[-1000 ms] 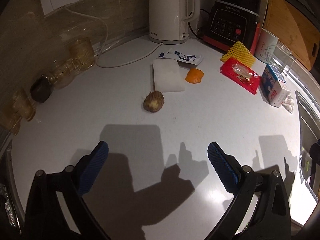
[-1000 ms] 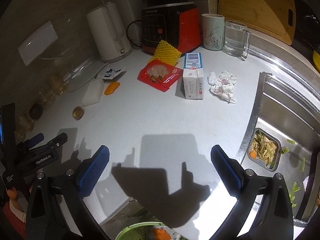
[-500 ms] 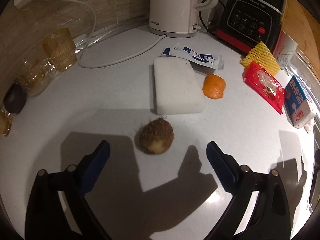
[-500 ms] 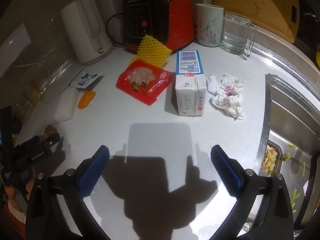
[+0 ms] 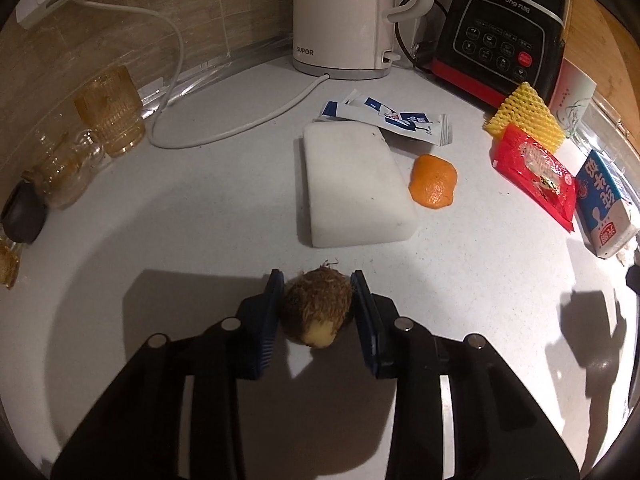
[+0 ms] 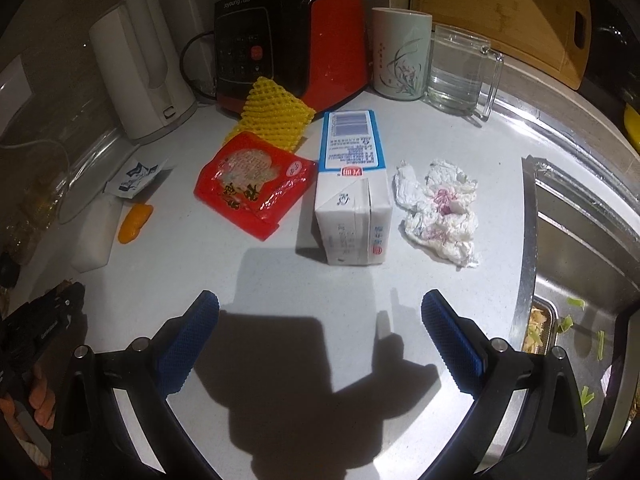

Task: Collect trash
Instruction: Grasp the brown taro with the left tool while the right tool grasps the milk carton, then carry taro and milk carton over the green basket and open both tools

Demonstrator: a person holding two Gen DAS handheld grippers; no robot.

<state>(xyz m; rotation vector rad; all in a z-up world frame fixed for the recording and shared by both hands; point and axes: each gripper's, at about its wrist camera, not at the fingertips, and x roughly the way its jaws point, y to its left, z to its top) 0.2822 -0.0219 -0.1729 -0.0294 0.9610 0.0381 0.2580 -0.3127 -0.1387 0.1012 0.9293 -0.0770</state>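
My left gripper (image 5: 318,294) is shut on a brown hairy taro stub (image 5: 317,310) resting on the white counter. Beyond it lie a white sponge block (image 5: 352,184), an orange peel (image 5: 434,181), blue-white sachets (image 5: 390,120), a red snack wrapper (image 5: 536,170), yellow foam netting (image 5: 524,114) and a milk carton (image 5: 606,206). My right gripper (image 6: 320,314) is open and empty above the counter, short of the milk carton (image 6: 352,196). A crumpled stained tissue (image 6: 438,210) lies right of the carton; the red wrapper (image 6: 252,186) and yellow netting (image 6: 274,114) lie to its left.
A white kettle (image 5: 360,16) with its cord (image 5: 224,132) and a black-red blender base (image 6: 288,44) stand at the back. Amber glasses (image 5: 108,110) line the left wall. A mug (image 6: 400,54), a glass mug (image 6: 458,70) and a sink (image 6: 584,256) with scraps are on the right.
My left gripper moved forward over the taro stub and closed on it. My right gripper moved closer to the milk carton and stayed open.
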